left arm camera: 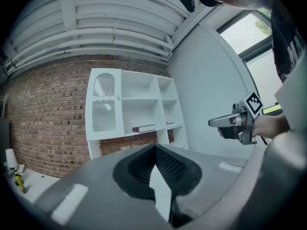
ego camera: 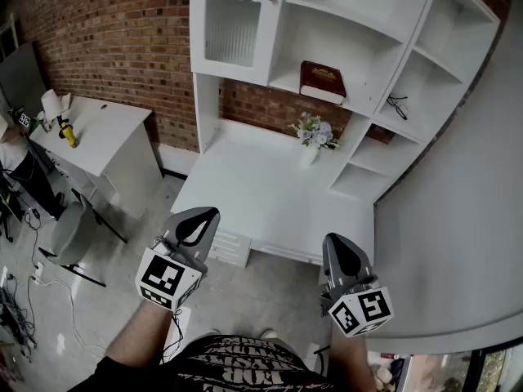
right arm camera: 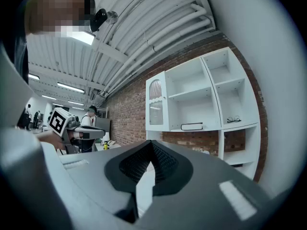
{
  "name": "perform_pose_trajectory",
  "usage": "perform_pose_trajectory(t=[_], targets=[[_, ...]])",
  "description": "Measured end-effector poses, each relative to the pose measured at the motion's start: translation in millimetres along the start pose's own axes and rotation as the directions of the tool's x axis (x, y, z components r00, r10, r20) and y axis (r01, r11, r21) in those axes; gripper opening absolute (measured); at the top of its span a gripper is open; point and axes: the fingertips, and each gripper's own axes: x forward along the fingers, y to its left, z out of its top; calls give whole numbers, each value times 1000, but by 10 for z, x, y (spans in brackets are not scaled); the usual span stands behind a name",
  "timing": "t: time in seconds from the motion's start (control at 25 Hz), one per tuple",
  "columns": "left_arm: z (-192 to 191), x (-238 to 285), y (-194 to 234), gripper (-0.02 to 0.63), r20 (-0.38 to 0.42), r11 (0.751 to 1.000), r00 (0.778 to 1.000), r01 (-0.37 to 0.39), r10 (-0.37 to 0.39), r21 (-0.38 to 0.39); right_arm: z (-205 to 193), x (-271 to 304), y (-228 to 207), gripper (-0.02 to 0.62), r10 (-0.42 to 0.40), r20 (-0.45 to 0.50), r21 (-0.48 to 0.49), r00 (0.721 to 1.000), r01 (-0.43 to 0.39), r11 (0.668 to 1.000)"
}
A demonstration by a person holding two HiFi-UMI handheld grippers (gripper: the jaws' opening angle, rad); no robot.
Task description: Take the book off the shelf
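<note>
One book (ego camera: 322, 82) is seen: dark red cover, gold print on top, pale page edge. It is laid flat on the middle shelf of the one white shelf unit (ego camera: 372, 31), in the wide centre compartment, just right of the glass-fronted door (ego camera: 231, 27).

One pair of glasses (ego camera: 397, 104) is laid in the narrower compartment to the book's right. One small vase of flowers (ego camera: 313, 137) is stood on the white desk surface (ego camera: 245, 188) below the book.

Two grippers are counted, both held level and well apart from the shelf unit. The left gripper (ego camera: 204, 217) is seen with jaws together and nothing between them. The right gripper (ego camera: 335, 245) is likewise closed and empty. One marker cube is carried on each. The book is not touched by either.
</note>
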Motion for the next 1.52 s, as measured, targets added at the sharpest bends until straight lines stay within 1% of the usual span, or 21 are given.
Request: perform_pose_trajectory(t=[0.12,0.28,0.44,0.52,0.6,0.68,0.76,0.84,0.96,1.08,1.2,1.28,1.52], targets=[[-109,-88,89,0,-19,999,999,38,-38,-16,-9,31,170,21,-32,1,9,999,32,999],[-156,-224,167,0,0,997,997,76,-76,-12,48,16,347,23,-63,22,50,998,62,997],[-220,-315,202,0,-7,994,994,110,-110,-21,16,-55,467,23,-92,15,88,996,90,992],[-328,-340,219,0,-8,992,993,121,-121,-48,-45,-116,512,23,-94,11,128,995,92,988],[-442,-327,228,0,3,985,991,132,-132,-110,-114,-175,506,23,-103,-1,161,995,101,982],[-546,-274,199,0,-3,976,988,149,-151,-156,-155,-216,449,23,-120,-15,180,993,120,976],[-588,-207,135,0,-12,973,985,167,-171,-159,-157,-234,363,23,-133,-19,192,991,134,972],[-564,-122,101,0,-5,972,984,177,-180,-152,-140,-217,260,23,-136,-16,194,991,137,971],[-526,20,148,0,6,976,987,160,-161,-146,-150,-149,131,23,-118,-16,199,993,119,973],[-508,188,214,0,-8,981,991,133,-135,-144,-165,-44,-26,23,-98,-12,216,995,98,972],[-458,363,143,0,-17,981,988,149,-152,-125,-141,59,-258,23,-92,4,227,996,88,970],[-442,481,131,0,-17,981,989,146,-150,-125,-152,151,-423,23,-86,8,229,996,81,970],[-374,890,235,0,-10,986,996,90,-92,-143,-121,442,-812,23,-25,14,227,1000,21,974]])
